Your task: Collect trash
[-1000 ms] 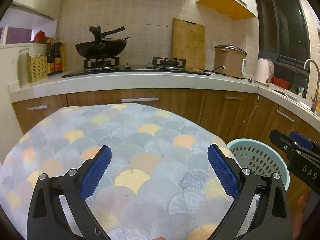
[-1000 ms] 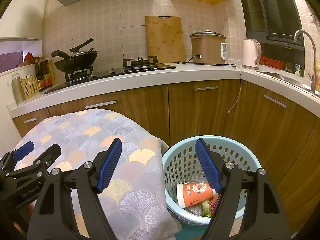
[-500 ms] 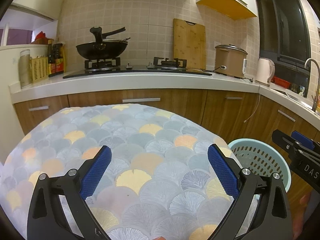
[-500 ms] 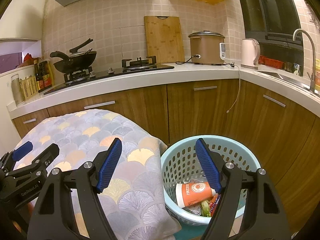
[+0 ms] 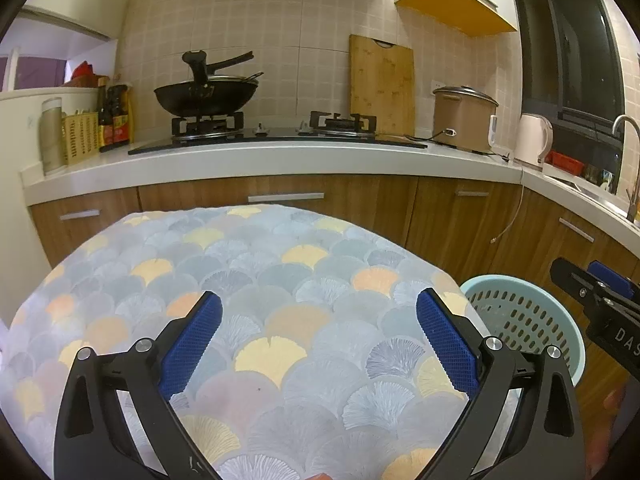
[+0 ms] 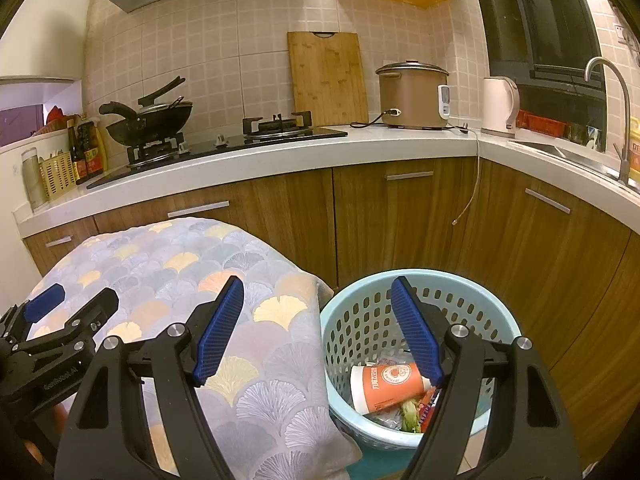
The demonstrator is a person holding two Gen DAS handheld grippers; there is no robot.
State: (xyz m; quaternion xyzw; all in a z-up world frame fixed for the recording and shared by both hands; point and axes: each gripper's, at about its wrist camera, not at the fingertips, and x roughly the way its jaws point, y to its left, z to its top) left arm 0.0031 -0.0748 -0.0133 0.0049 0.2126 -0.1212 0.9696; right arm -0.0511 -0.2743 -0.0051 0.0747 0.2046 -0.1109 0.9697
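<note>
Both the left gripper and right gripper are spread, empty; the pale-blue perforated plastic basket, holding an orange paper cup, sits below the right one.

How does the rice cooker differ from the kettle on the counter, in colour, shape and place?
The rice cooker is brown with a dark lid; the kettle is white. The rice cooker is wide and squat, the kettle narrower and taller for its width. The rice cooker stands beside the cutting board; the kettle stands in the corner, nearer the tap. A cord runs from the rice cooker; none shows on the kettle. Both stand upright on the white counter.
</note>
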